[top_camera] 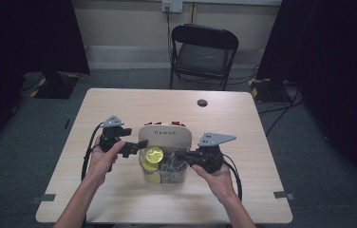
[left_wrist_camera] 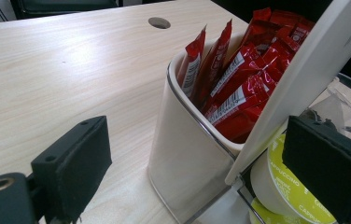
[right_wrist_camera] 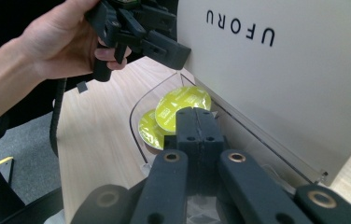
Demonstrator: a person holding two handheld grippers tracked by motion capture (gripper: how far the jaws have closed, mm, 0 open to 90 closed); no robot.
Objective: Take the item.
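1. R gripper (right_wrist_camera: 196, 122): jaws pressed together, nothing between; tips just above clear tray (top_camera: 164, 176), near bench (top_camera: 119, 102) front edge.
2. Tray: green-lidded capsules (right_wrist_camera: 183, 108) stacked at its L end.
3. L gripper (top_camera: 136, 146): jaws wide, straddling raised beige lid (left_wrist_camera: 304, 74); far jaw close by a capsule, contact unclear.
4. Behind lid: beige container (left_wrist_camera: 183, 140) packed w/ red sachets (left_wrist_camera: 239, 79), upright.
5. Far off: cable hole (top_camera: 202, 102) in bench, black folding chair (top_camera: 204, 50) beyond.

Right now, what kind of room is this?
Probably an office or lab room: a plain table on grey carpet, a folding chair, and a wall socket with cables on the floor.
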